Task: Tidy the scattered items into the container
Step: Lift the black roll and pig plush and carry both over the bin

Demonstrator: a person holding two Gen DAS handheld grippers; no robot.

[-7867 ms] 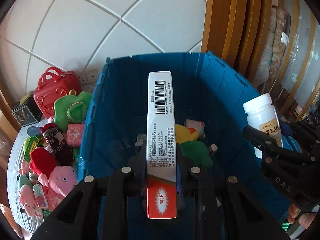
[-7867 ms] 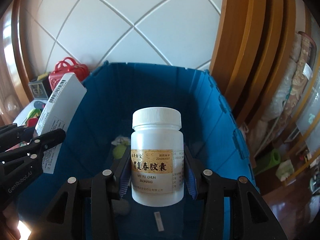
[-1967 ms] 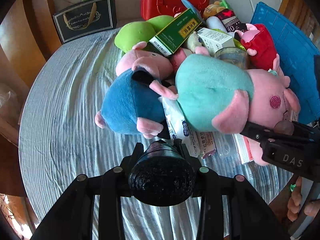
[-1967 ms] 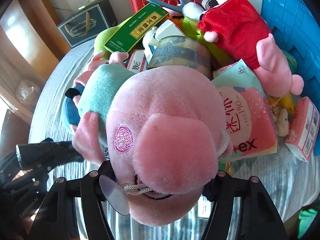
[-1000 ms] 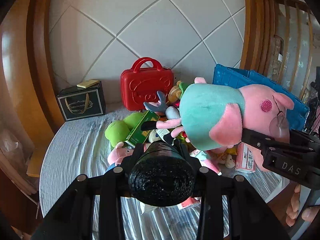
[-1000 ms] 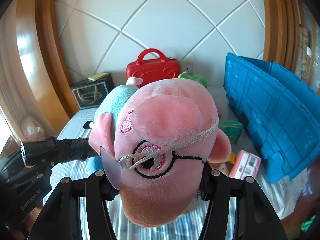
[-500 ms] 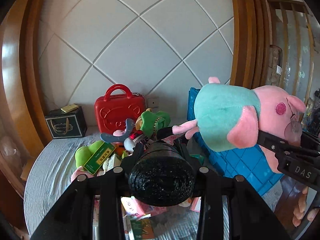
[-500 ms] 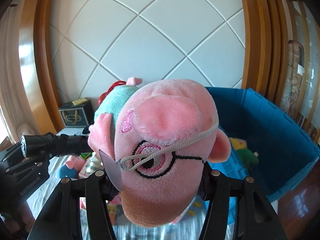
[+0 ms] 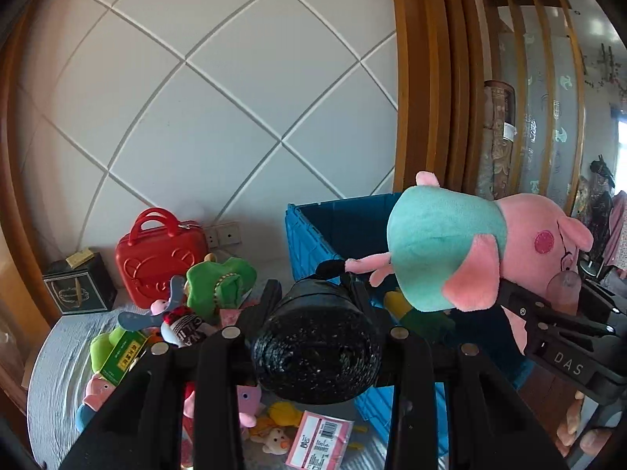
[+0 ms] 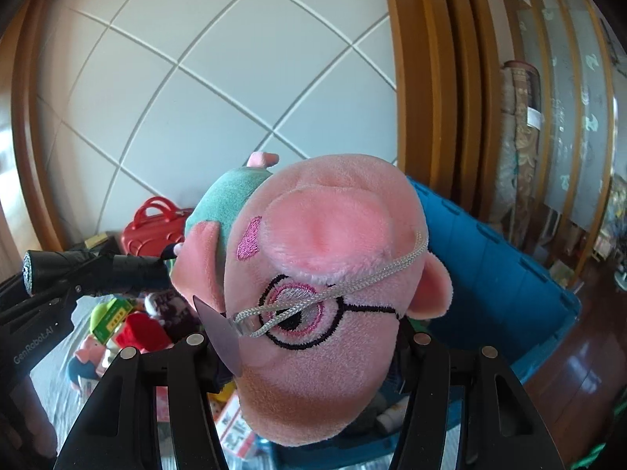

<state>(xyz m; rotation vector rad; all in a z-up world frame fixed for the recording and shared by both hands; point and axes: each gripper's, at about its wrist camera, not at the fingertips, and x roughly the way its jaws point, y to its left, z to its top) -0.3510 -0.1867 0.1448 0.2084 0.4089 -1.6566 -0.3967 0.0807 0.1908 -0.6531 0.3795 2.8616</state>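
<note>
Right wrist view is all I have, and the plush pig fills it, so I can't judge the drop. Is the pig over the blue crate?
Observer: In the left wrist view, the plush pig has its teal body hanging over the open top of the blue crate, it appears.
Operator: Anything inside beneath it?
Observer: A yellow and green toy lies in the crate under the pig's body.

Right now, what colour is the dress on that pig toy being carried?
Teal green; the pig toy itself is pink. It shows best in the left wrist view.
</note>
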